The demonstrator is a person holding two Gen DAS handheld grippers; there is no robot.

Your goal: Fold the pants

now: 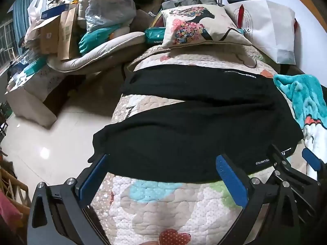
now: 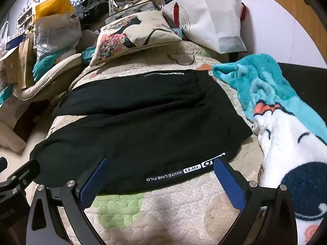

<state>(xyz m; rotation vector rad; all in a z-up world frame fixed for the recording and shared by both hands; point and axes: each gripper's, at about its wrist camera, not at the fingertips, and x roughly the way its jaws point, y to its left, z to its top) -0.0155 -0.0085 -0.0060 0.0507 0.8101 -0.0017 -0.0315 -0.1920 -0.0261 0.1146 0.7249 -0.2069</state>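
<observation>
Hand-held grippers [image 1: 162,159] [image 2: 162,162] spread at pants [image 2: 132,118] hem.

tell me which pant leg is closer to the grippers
The leg bearing the white "WHITE LINE FILO" strip: its edge lies right at both open grippers' fingers. The other leg lies farther up the quilt, toward the floral cushion.

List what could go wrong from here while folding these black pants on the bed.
1. The near leg of the black pants lies at the edge of the quilt, its left end overhanging the floor; a pull may slide it off.
2. The teal blanket lies right beside the waistband end and could get caught in the fold.
3. Both the left gripper and the right gripper are open above thick quilting, so the jaws may pinch quilt with fabric.
</observation>
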